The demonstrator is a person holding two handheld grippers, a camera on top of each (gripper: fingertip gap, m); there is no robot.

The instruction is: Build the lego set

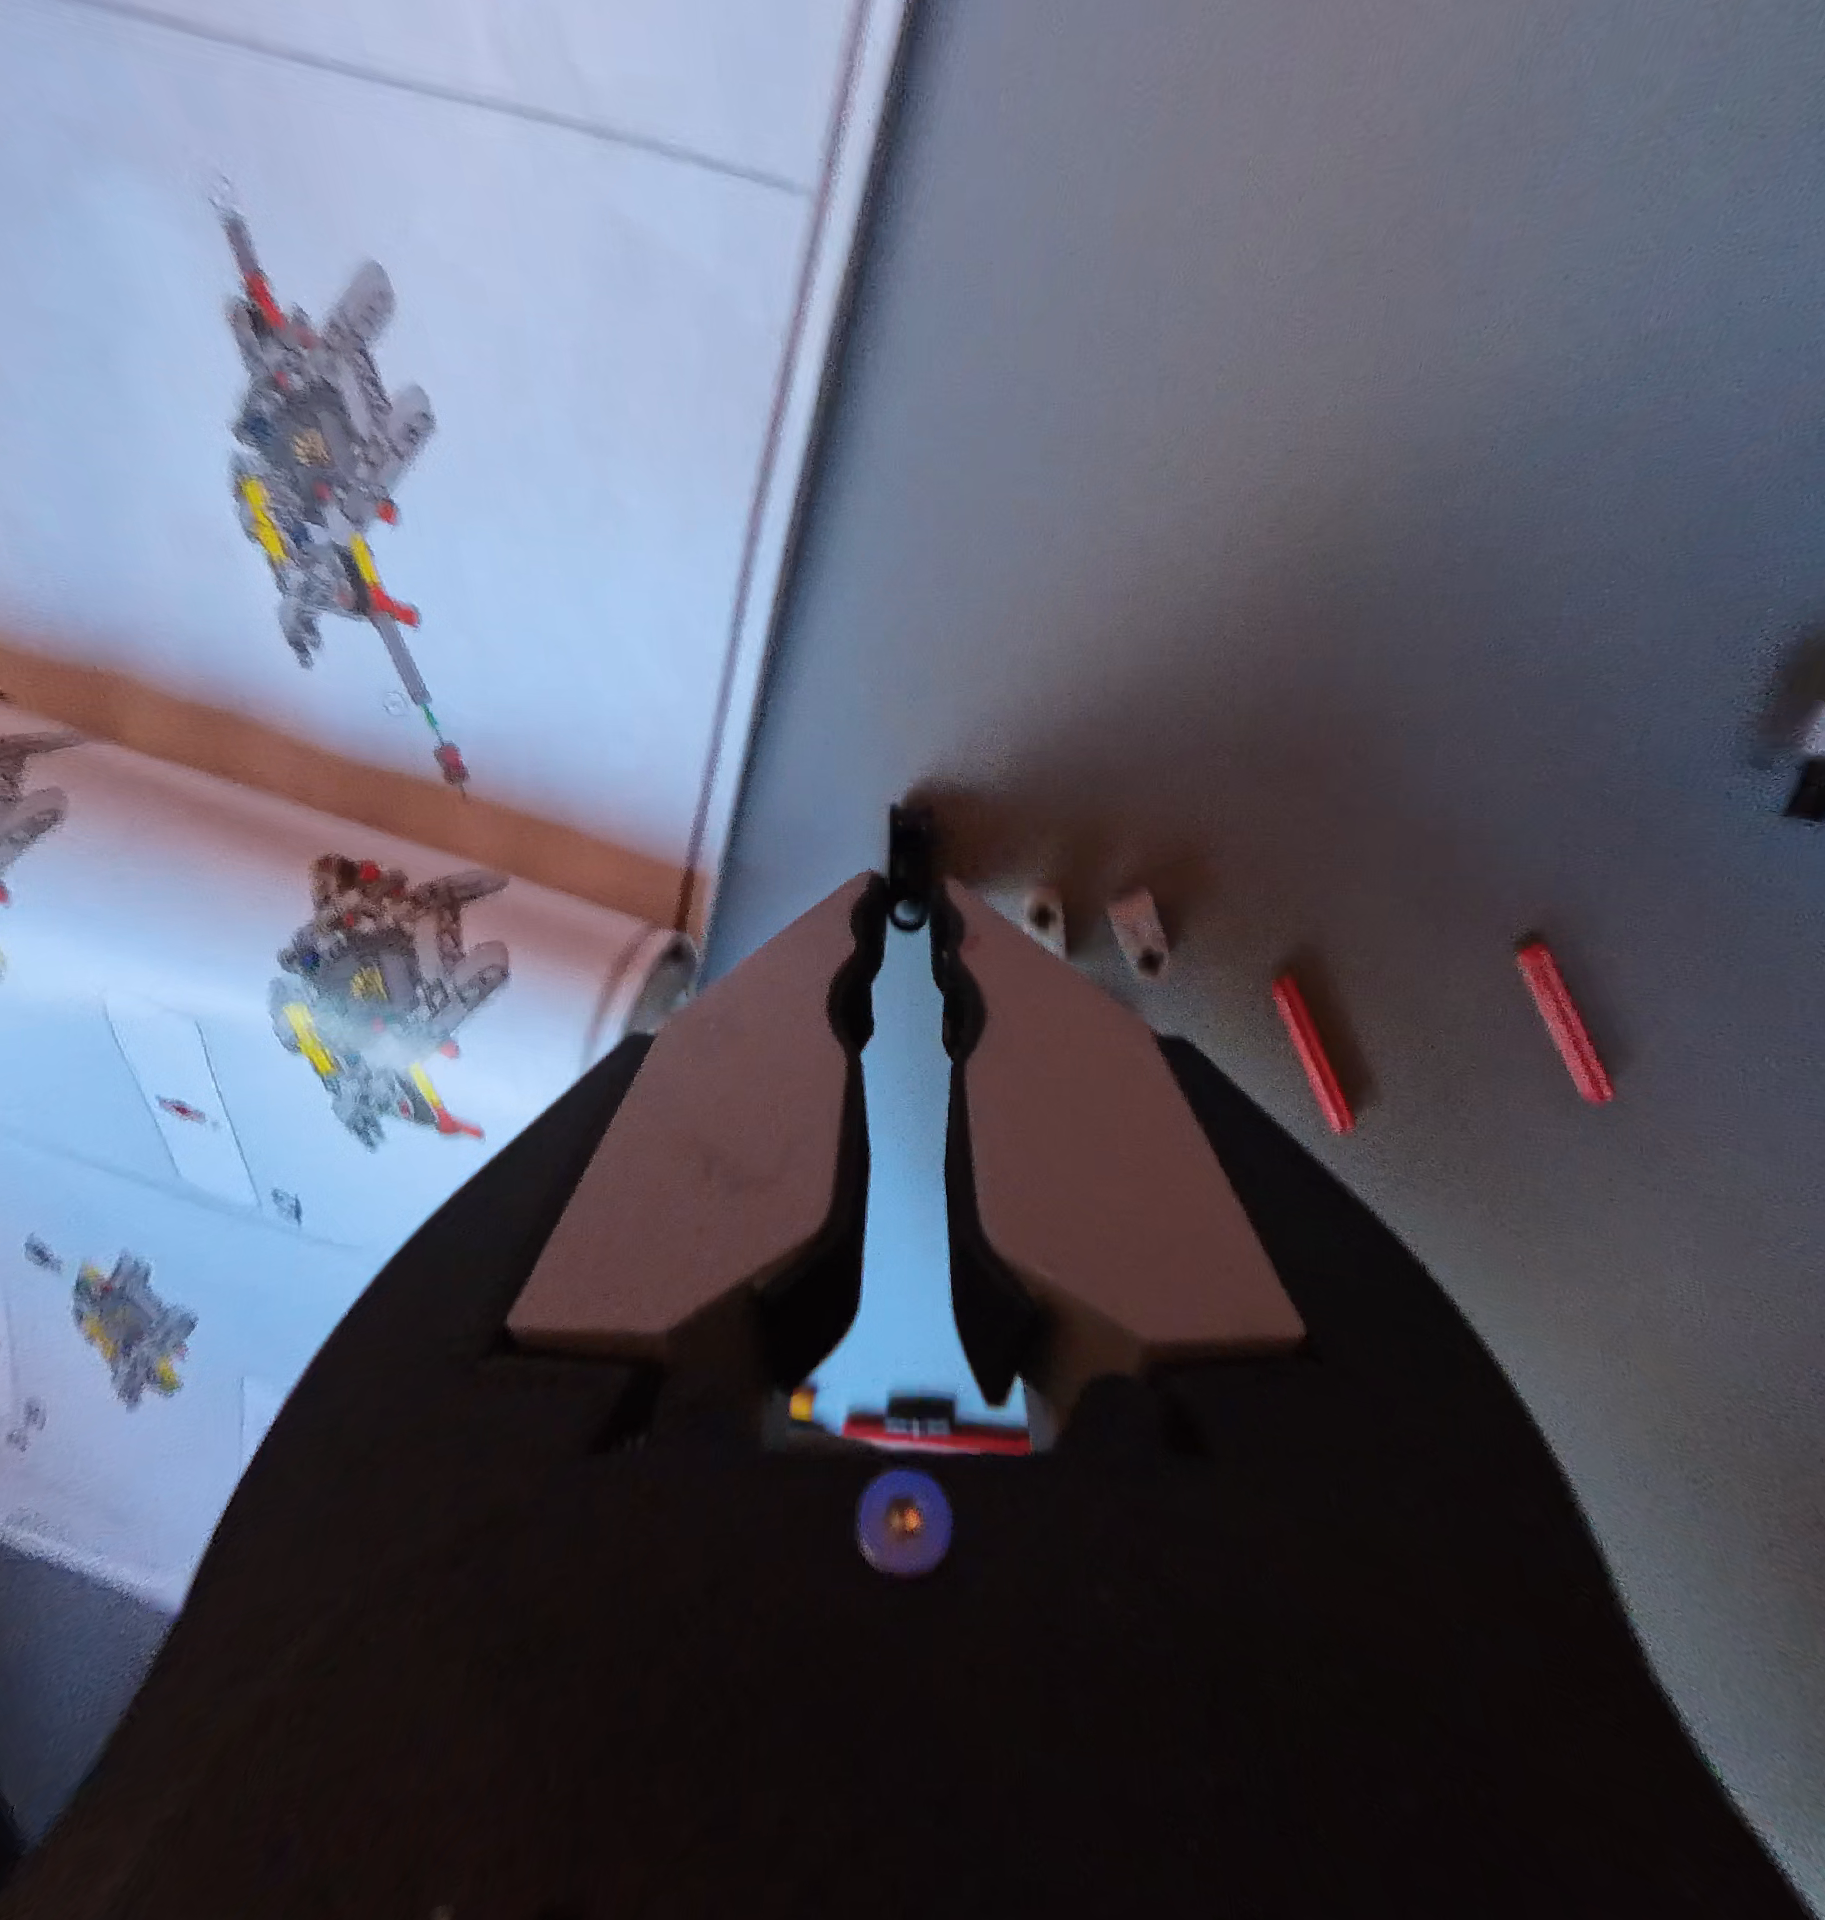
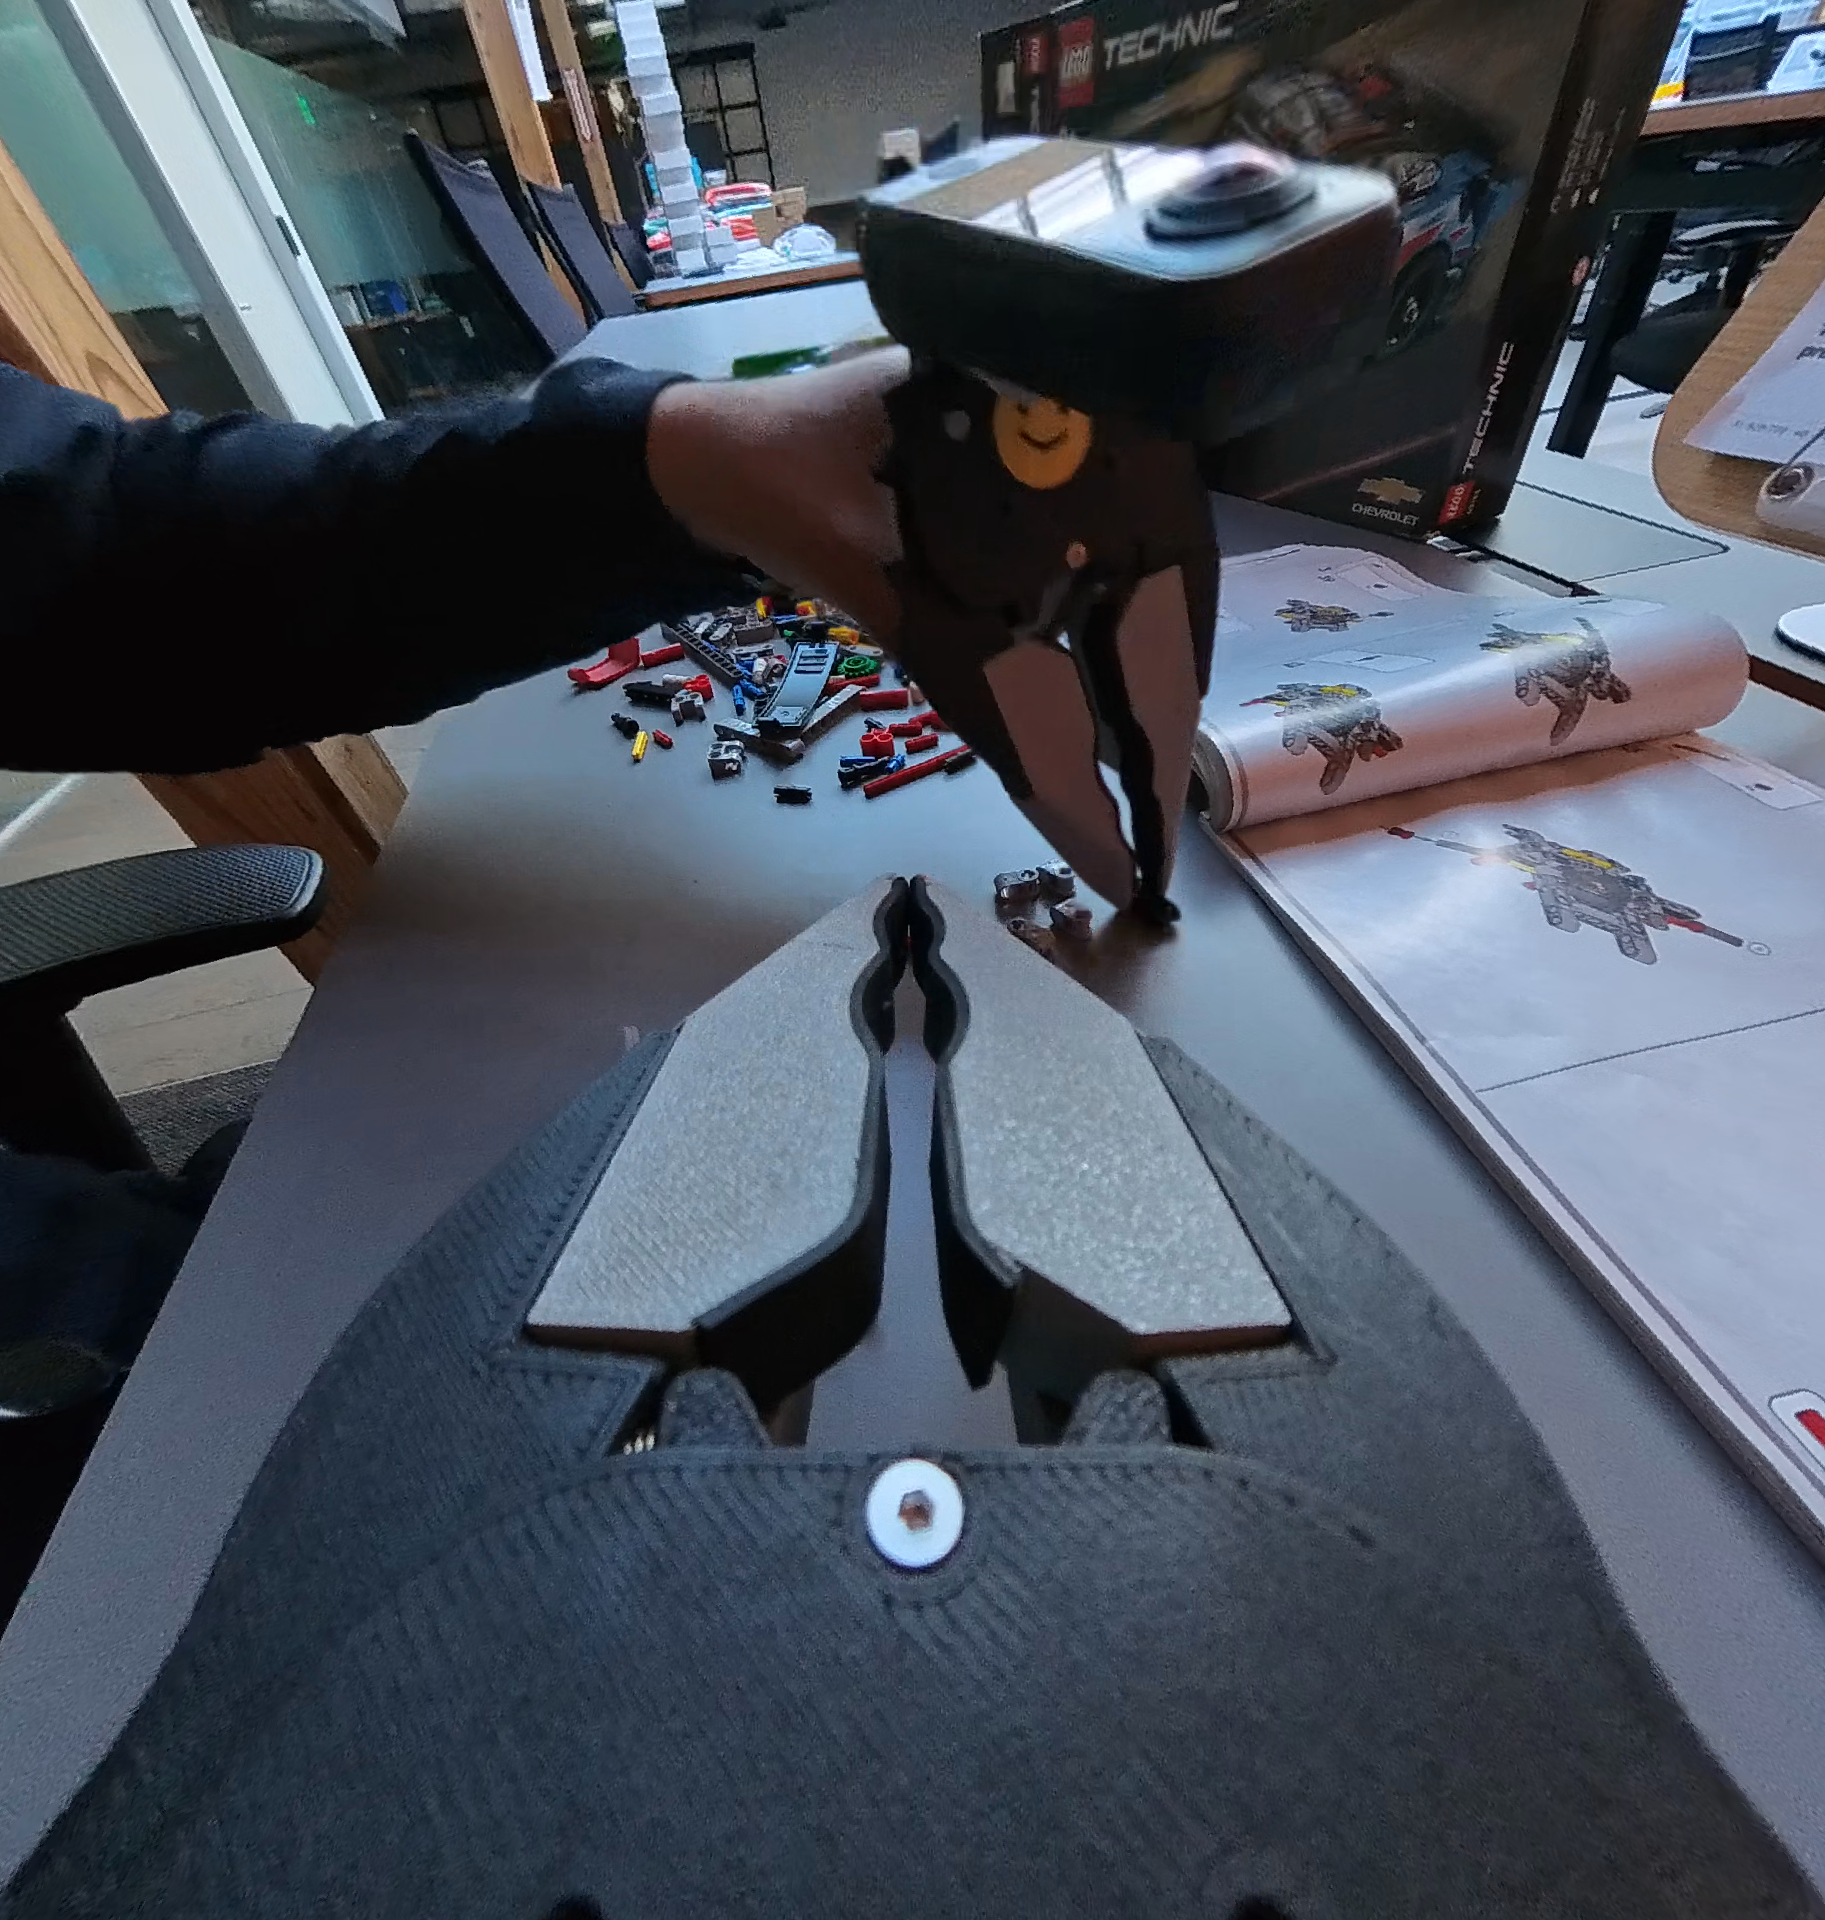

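A: Small black pin (image 1: 906,868) at the left gripper (image 1: 908,909). Clamped?

B: Clamped. Pinched between the two tips, jaws nearly closed, only a sliver apart. Sticks out past the tips; lower end down at the grey table (image 1: 1355,468). Same pair visible from the right wrist view: left gripper (image 2: 1147,899) pointing steeply down, black pin (image 2: 1157,912) at the tabletop.

A: Nearest neighbours?

B: Small grey connectors (image 1: 1090,925) just beside the tips, lying on the table. In the other view, same grey connectors (image 2: 1043,899) in a loose cluster, close to the pin, contact not clear. Two red axles (image 1: 1313,1055) farther right, lying flat, apart from each other.

A: Right gripper (image 2: 910,894)?

B: Jaws fully closed, pads meeting at the tip, nothing seen between them. Hovering low over the table (image 2: 575,935), near the grey connectors, apart from the left gripper.

A: Holding the left one?

B: A hand (image 2: 773,488) in a dark sleeve (image 2: 295,561), reaching in from the left side of that view.

A: Farther out?

B: Open instruction booklet (image 1: 420,520) beside the pin, page edge close to the tips; pages curled over at the far part, seen in the right wrist view (image 2: 1510,935). Scattered pile of loose parts (image 2: 773,686), red, black, blue, yellow, grey, farther back on the table. Large dark box (image 2: 1407,260) standing upright behind the booklet. Black mesh chair (image 2: 139,904) off the table's near-left edge.
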